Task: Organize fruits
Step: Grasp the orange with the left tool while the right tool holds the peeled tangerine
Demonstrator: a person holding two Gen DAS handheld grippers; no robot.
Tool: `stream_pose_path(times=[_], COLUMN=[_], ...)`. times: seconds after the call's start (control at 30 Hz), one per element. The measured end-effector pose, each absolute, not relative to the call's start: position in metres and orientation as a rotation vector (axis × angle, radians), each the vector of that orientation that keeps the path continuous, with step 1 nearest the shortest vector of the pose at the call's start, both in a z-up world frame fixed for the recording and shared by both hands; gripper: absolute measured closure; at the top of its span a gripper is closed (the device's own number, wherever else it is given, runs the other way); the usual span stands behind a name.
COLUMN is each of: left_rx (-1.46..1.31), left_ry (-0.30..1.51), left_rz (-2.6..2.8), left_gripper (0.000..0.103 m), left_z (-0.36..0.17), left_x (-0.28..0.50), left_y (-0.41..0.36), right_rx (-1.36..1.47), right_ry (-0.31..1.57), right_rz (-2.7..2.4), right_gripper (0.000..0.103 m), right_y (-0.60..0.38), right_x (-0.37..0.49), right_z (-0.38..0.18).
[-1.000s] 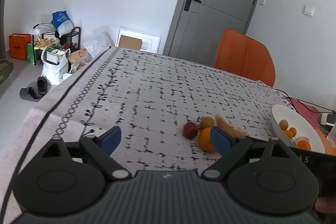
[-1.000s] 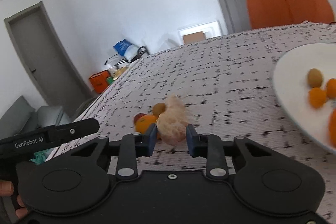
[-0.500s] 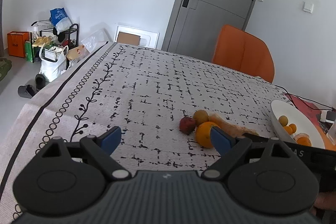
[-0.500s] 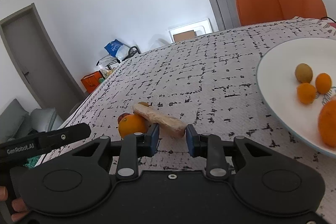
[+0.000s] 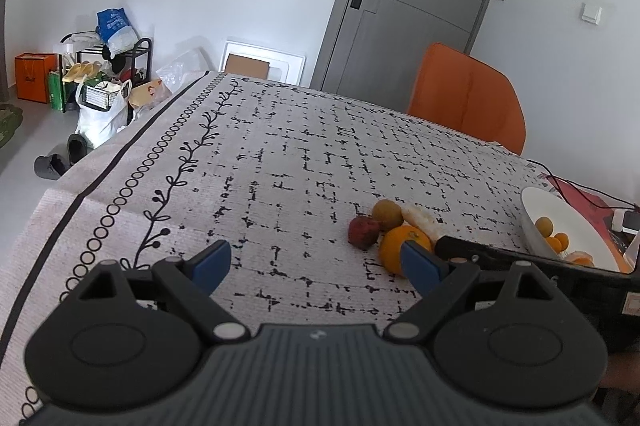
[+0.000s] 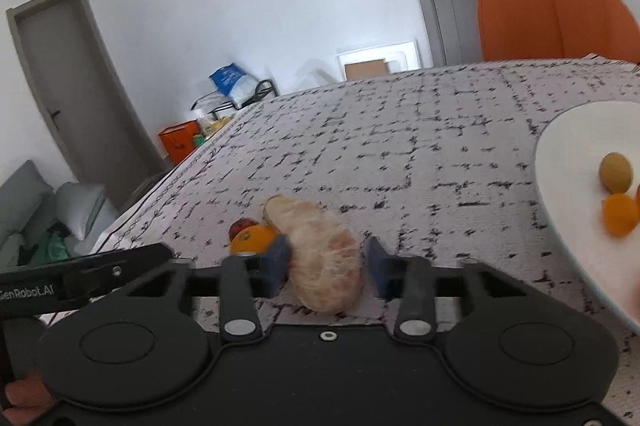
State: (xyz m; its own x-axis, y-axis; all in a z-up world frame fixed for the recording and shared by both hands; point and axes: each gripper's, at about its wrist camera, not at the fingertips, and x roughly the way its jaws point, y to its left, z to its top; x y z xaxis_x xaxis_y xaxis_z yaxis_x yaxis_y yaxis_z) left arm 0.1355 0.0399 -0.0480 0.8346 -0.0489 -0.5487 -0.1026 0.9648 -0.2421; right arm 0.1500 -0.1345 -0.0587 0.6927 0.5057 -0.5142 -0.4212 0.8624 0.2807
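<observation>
Your right claw is partly spread and straddles the pale pomelo segment, which lies on the patterned surface; one blue finger touches its flank, while the other stands just clear, so nothing is gripped yet. Your left claw hangs wide apart and empty above the surface. The remaining loose fruit sits in a tight cluster at about 11 o'clock from the right claw: an orange pressed against the touching finger, a red fruit and a small brown fruit just behind. The white bowl at 2 o'clock already holds several small fruits. Risks, in my judgement: the segment looks soft and fibrous, so a hard squeeze may crush or tear it; a light one may let it slip in transit. Closing here could also nudge the orange and set it rolling. Motion blur at the bowl suggests haste; a fast swing may strike the rim.
</observation>
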Motion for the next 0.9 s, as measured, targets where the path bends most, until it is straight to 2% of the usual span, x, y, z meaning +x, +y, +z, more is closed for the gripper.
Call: stream_pose_path(times=[0.9], left_rx=[-0.178], left_ry=[0.586], left_rz=[-0.048], left_gripper=[0.016], left_z=[-0.051], left_x=[0.165], left_y=[-0.022], right_rx=[0.217], right_ry=[0.558], right_rz=[0.413], right_gripper=[0.067], right_y=[-0.205], right_x=[0.116], right_z=[-0.048])
